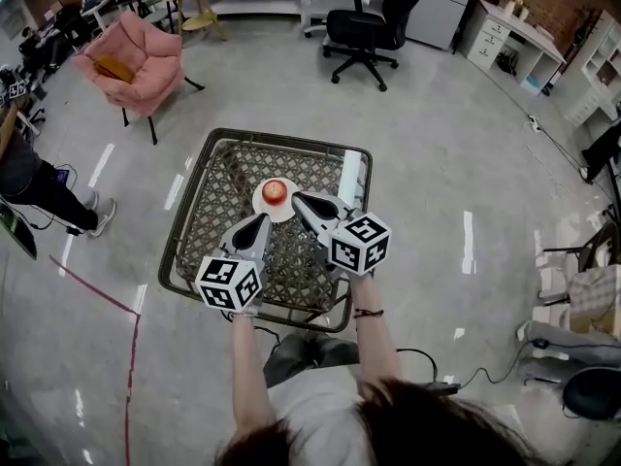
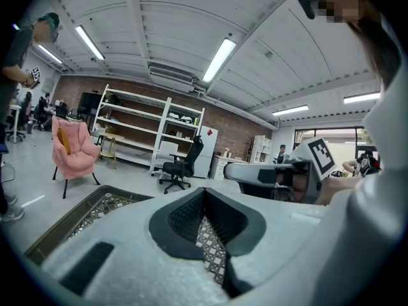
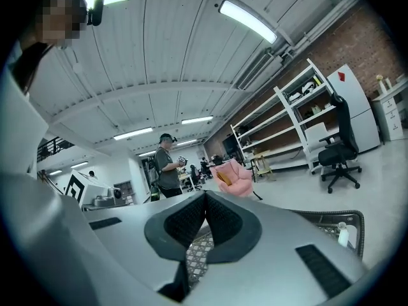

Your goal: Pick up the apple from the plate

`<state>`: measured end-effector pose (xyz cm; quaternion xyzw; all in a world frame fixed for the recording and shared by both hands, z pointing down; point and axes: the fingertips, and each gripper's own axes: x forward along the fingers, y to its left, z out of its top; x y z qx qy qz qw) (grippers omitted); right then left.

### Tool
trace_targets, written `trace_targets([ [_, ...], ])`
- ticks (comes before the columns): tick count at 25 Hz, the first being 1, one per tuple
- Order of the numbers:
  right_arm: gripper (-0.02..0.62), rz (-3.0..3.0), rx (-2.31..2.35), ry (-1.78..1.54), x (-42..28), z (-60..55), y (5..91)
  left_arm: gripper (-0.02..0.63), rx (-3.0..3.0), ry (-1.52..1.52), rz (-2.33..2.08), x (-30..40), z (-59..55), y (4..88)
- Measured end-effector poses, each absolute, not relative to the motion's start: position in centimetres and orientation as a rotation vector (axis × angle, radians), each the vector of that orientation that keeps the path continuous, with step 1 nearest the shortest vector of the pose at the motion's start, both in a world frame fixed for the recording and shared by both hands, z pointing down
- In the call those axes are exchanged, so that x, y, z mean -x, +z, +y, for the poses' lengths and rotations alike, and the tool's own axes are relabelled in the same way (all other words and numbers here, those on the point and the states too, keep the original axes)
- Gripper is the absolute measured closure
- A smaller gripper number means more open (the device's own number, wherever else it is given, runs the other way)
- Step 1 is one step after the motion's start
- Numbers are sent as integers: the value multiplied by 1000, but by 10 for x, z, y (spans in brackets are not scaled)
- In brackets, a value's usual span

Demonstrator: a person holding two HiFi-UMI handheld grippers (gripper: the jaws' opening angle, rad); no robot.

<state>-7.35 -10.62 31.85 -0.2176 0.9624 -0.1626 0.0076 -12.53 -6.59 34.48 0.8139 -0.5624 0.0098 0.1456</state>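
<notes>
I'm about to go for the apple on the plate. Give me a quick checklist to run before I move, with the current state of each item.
1. Red apple sits on the round white plate: ok.
2. Left gripper empty, jaws together: ok.
3. Right gripper jaws apart for the grasp: not ok, they are together.
4. Right gripper's tip close beside the apple: ok; whether it touches, cannot tell.
5. White bottle at the right edge of the lattice-topped table stands apart from the plate: ok.
</notes>
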Motion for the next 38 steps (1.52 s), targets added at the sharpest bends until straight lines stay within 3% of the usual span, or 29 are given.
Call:
trace_targets([
  [38, 586, 3112, 743, -679, 115, -203, 490, 594, -2216, 310, -1500, 173, -169, 524],
])
